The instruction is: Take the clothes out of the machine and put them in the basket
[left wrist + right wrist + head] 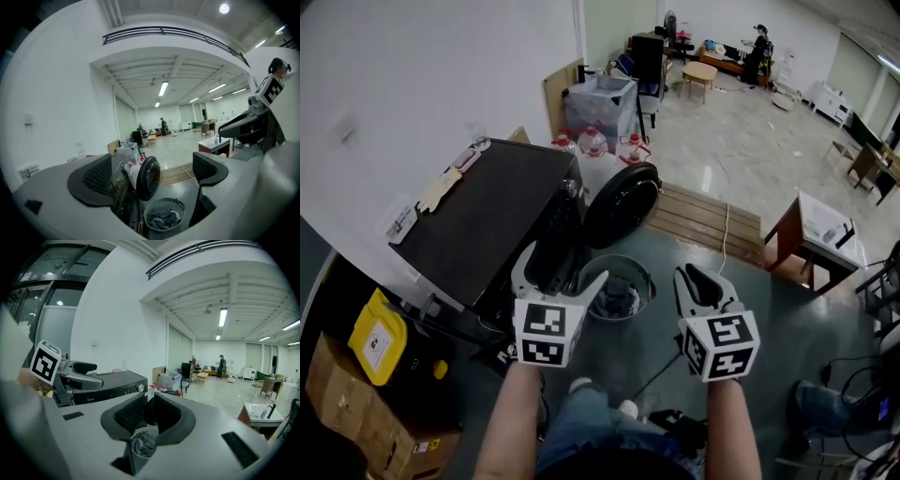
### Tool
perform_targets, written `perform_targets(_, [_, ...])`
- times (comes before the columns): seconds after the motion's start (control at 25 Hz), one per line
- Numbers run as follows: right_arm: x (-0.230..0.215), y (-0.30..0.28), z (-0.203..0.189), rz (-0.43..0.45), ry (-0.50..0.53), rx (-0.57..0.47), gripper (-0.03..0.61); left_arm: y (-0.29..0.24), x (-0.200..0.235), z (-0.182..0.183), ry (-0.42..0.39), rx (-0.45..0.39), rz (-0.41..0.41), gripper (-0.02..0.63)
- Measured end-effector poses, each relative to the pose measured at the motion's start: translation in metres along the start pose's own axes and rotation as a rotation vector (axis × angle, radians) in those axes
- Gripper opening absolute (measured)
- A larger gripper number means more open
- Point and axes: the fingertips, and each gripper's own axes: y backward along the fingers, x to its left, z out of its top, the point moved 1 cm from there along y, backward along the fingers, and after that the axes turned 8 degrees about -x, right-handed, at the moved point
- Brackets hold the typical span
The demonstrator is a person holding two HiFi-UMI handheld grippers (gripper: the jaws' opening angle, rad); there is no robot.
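In front of the black front-loading washing machine (483, 220), whose round door (622, 202) stands swung open, I hold both claws above the round grey mesh basket (645, 274) on the floor, where the crumpled grey clothes (619, 300) lie. My left claw (562, 267) gapes wide and empty; my right claw (695, 274) is pinched almost shut on nothing.

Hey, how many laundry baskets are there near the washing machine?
1. The basket stands on the floor in front of the washing machine, below its open door, with clothes inside. Others could hide behind the machine.
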Motion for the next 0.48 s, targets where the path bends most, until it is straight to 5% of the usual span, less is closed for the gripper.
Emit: perform_targets(0.48, [0.018,-0.010,0.060,-0.049,0.039,-0.096,0.044,-0.007,0.021,0.052,-0.127,-0.098,-0.146,0.502])
